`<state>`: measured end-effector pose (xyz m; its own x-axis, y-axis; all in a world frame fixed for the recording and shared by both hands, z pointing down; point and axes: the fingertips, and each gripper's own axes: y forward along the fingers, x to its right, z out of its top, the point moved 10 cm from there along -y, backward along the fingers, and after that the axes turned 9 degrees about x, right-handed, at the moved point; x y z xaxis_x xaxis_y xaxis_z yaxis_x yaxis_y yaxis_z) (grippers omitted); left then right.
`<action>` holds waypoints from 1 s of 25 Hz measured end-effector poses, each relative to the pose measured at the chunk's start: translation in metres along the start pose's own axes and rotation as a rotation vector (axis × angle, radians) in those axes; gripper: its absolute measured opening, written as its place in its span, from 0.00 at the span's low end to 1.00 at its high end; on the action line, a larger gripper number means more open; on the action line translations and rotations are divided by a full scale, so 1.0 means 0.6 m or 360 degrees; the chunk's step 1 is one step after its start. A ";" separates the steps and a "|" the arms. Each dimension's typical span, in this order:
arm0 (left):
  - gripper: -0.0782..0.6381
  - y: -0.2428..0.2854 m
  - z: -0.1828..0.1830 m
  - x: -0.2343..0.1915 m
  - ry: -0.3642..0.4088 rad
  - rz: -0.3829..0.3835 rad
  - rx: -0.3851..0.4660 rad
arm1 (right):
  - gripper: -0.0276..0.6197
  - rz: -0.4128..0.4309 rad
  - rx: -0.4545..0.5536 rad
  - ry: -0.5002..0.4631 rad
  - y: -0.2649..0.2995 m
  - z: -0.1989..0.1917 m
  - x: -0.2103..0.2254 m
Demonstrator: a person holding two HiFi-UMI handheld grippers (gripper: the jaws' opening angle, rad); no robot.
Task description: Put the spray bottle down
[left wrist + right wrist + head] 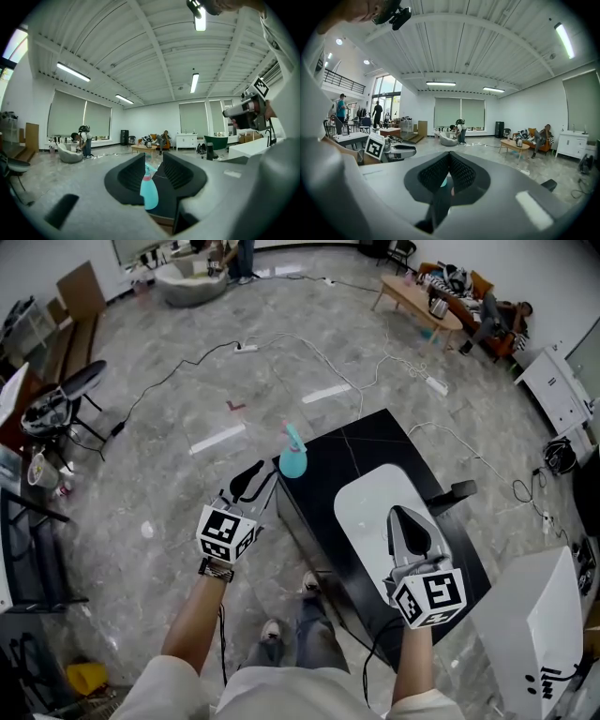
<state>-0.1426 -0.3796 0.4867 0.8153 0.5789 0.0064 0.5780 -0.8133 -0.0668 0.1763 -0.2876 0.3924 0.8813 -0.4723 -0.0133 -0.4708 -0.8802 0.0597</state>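
Observation:
The teal spray bottle (292,458) with a pink nozzle stands upright on the far left corner of the black table (361,448). My left gripper (255,474) hovers off the table's left edge, a little short of the bottle and not touching it. In the left gripper view its jaws (153,159) stand apart, and the bottle (149,191) shows through the gap, farther ahead. My right gripper (405,514) is over the white oval pad (366,507) on the table, and its fingertips (449,154) meet on nothing. A sliver of the teal bottle (443,183) shows below them.
Cables and power strips (246,348) trail over the marble floor beyond the table. A white cabinet (530,620) stands close at the right. A black stand (66,395) is at the left, and a wooden coffee table (417,298) stands far back. The person's shoes (272,629) are by the table's near edge.

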 end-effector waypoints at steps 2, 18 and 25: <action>0.27 -0.022 0.026 0.006 0.0030 0.0006 0.0004 | 0.05 0.0015 0.0029 -0.0009 -0.010 0.014 -0.018; 0.16 -0.172 0.218 0.050 0.0180 -0.0043 0.0131 | 0.05 0.0036 0.0210 -0.0082 -0.098 0.144 -0.126; 0.12 -0.227 0.288 0.093 0.0267 -0.0097 0.0190 | 0.05 0.0081 0.0266 -0.0140 -0.142 0.187 -0.168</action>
<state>-0.1819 -0.2265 0.3237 0.7788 0.6011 0.1794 0.6267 -0.7585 -0.1787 0.1229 -0.1705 0.2767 0.8529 -0.5120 -0.1020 -0.5210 -0.8472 -0.1041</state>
